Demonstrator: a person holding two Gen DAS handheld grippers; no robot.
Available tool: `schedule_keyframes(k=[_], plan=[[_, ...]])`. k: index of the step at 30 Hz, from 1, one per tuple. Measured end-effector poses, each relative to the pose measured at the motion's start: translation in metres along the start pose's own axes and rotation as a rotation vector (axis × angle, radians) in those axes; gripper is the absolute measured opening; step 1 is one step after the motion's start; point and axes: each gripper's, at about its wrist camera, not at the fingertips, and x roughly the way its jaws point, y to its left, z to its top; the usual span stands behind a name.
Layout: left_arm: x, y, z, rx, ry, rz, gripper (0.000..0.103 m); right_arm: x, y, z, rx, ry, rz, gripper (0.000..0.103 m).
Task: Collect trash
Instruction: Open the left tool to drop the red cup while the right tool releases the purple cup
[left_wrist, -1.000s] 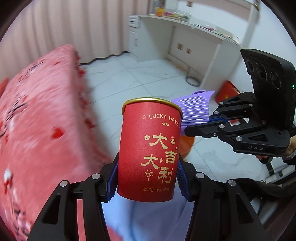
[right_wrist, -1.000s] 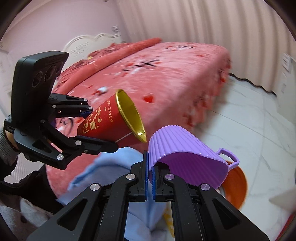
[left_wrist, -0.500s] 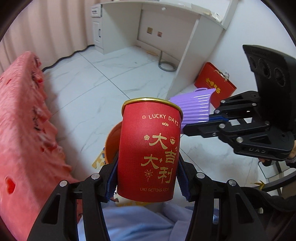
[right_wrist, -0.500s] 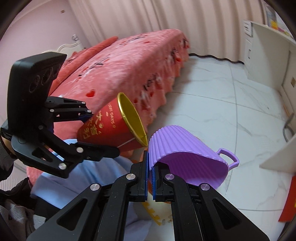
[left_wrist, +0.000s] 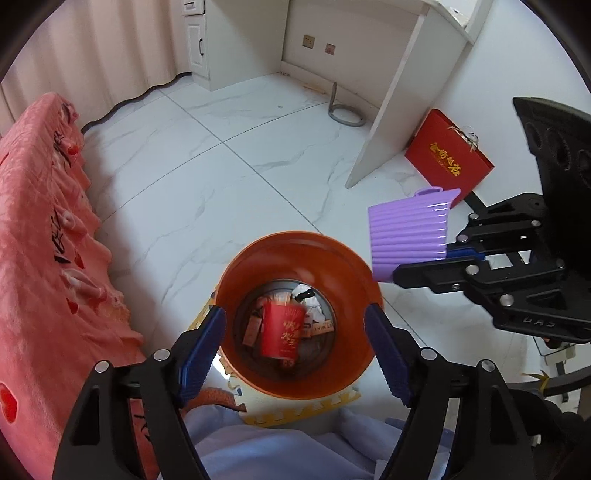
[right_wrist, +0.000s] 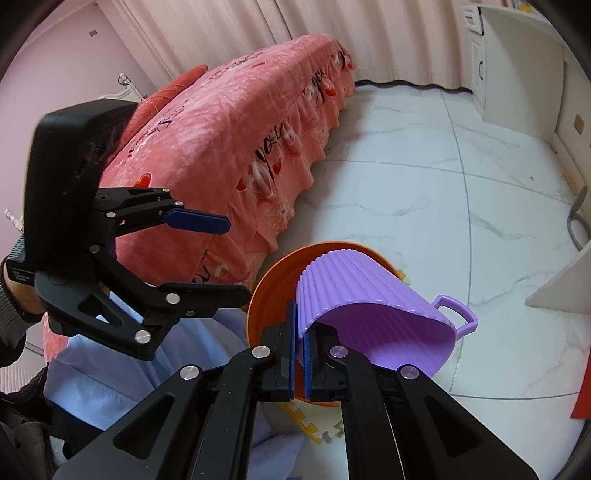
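We look down over an orange trash bin (left_wrist: 295, 384) on a white tiled floor (left_wrist: 207, 177), beside a bed with a pink cover (left_wrist: 40, 236). Our left hand-held gripper (left_wrist: 295, 343) hangs above the bin, its jaws opening wide with nothing between them. A red paper cup (left_wrist: 282, 330) with gold characters is inside the bin among other scraps. Our right hand-held gripper (right_wrist: 299, 347) is pinched tight on the rim of a ribbed purple cup (right_wrist: 369, 317), held tipped on its side over the bin's edge, handle pointing away.
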Motion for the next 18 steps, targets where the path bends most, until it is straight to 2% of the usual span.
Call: schedule_keyframes(k=[6,9,11,14,18], plan=[[-0.004,0.005,-0.009,-0.029,0.024,0.012,0.077,0.033,0.005,0.004,-0.004,0.045,0.022,0.004],[-0.008,0.009,-0.015,-0.042,0.021,0.028,0.077,0.046,0.009,0.004,-0.003,0.068,0.025,0.011],[-0.01,0.012,-0.017,-0.059,0.023,0.03,0.077,0.052,0.01,0.004,0.001,0.078,0.014,0.021],[-0.013,0.015,-0.021,-0.073,0.019,0.037,0.077,0.055,0.01,0.002,0.008,0.086,0.001,0.026],[-0.017,0.017,-0.025,-0.084,0.013,0.042,0.077,0.052,0.014,0.001,0.003,0.089,-0.007,0.026]])
